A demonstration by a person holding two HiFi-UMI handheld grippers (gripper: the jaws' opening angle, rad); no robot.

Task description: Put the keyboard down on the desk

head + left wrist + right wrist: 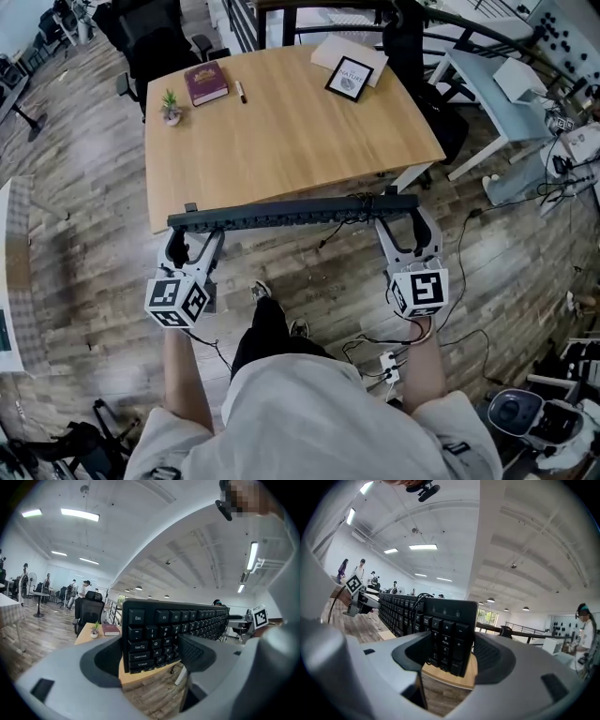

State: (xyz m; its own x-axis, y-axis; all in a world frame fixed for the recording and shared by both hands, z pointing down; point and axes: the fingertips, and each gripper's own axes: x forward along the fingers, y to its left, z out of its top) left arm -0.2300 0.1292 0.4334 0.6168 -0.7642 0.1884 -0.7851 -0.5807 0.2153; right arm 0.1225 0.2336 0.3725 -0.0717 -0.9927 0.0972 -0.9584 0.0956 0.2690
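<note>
L gripper (192, 237) was clamped on the left end of the keyboard (291, 212), and R gripper (405, 225) was clamped on the right end. In the left gripper view both jaws pressed the Esc / Caps Lock end, w/ keys facing the cam. In the right gripper view the jaws squeezed the numpad end the same way. The keyboard was black and full-size. I held it up on its long edge, roughly level, so from the head view it showed as a thin dark bar. It ran along the near edge of the desk (281, 131), over the wood floor (309, 272), not lying flat on the top. Couldn't tell from the head view whether its lower edge touched the desk edge; prob. just off it. Its cable (361, 199) was bunched near the right end. On the far side of the desk, well apart from the keyboard, were a small potted plant (170, 105), a dark red book (206, 82), a marker (241, 91) just right of the book, and a framed card (349, 78) lying partly on a sheet of paper (328, 49). A black office chair (155, 37) stood behind the far-left corner.
</note>
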